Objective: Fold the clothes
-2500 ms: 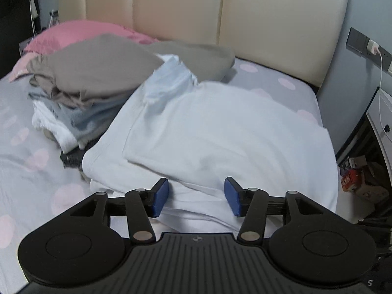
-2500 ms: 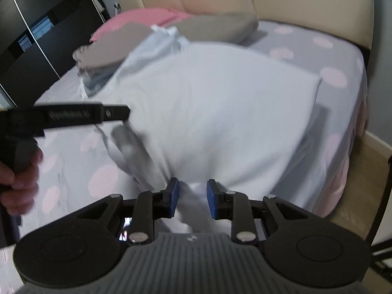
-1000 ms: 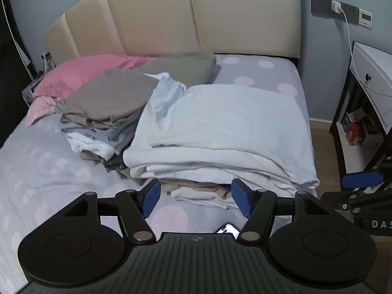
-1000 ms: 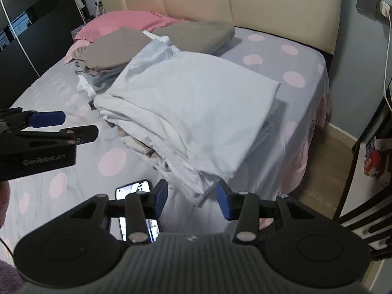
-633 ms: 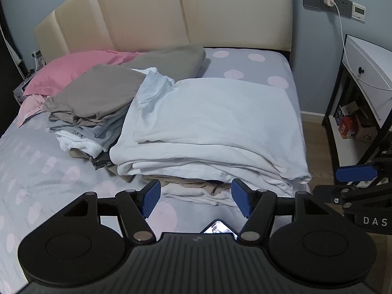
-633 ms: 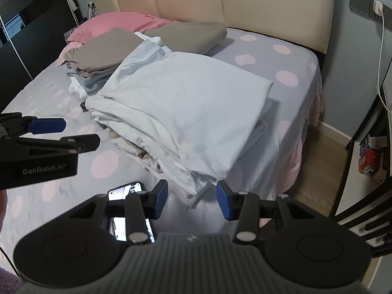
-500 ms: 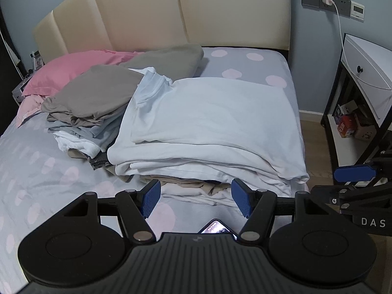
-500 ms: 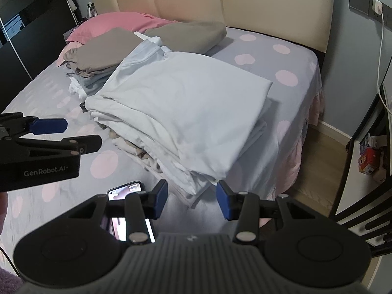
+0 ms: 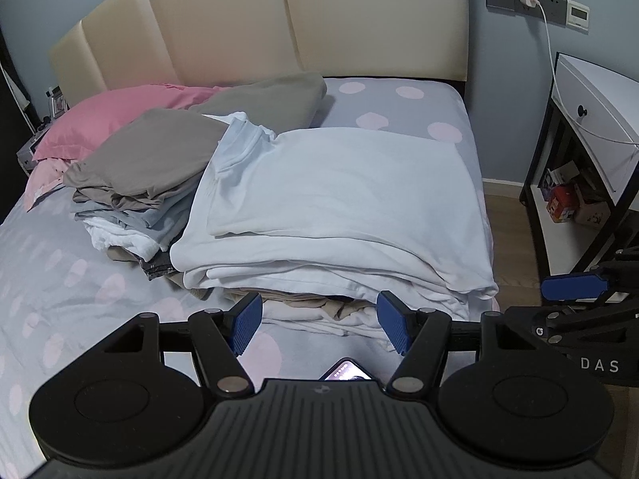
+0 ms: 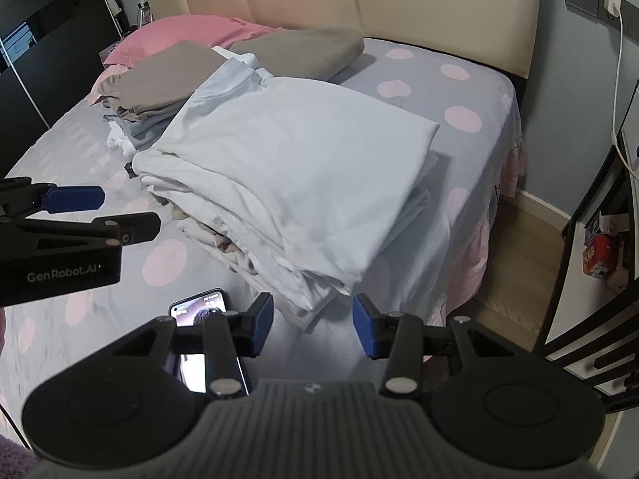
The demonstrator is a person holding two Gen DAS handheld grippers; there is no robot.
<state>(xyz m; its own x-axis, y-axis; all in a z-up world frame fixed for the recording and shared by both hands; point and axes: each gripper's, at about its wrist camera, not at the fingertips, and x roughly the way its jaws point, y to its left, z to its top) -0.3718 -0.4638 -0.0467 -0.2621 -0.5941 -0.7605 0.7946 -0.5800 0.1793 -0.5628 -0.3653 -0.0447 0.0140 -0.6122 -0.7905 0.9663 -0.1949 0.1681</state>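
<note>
Both grippers, left gripper and right gripper, hang half-open and empty near the folded white garment topping the stack on the bed. Best reach next for an unfolded piece, leaving this stack undisturbed.

Your left wrist camera sits above the foot side of the bed, tilted down along the left gripper and facing the headboard, with the folded white stack just beyond the fingertips. Your right wrist camera looks from nearer the bed's right corner, angled down and leftward over the right gripper. Both views share the stack, the phone, the grey and pink pillows and the wall socket; each catches the other gripper at its edge.
</note>
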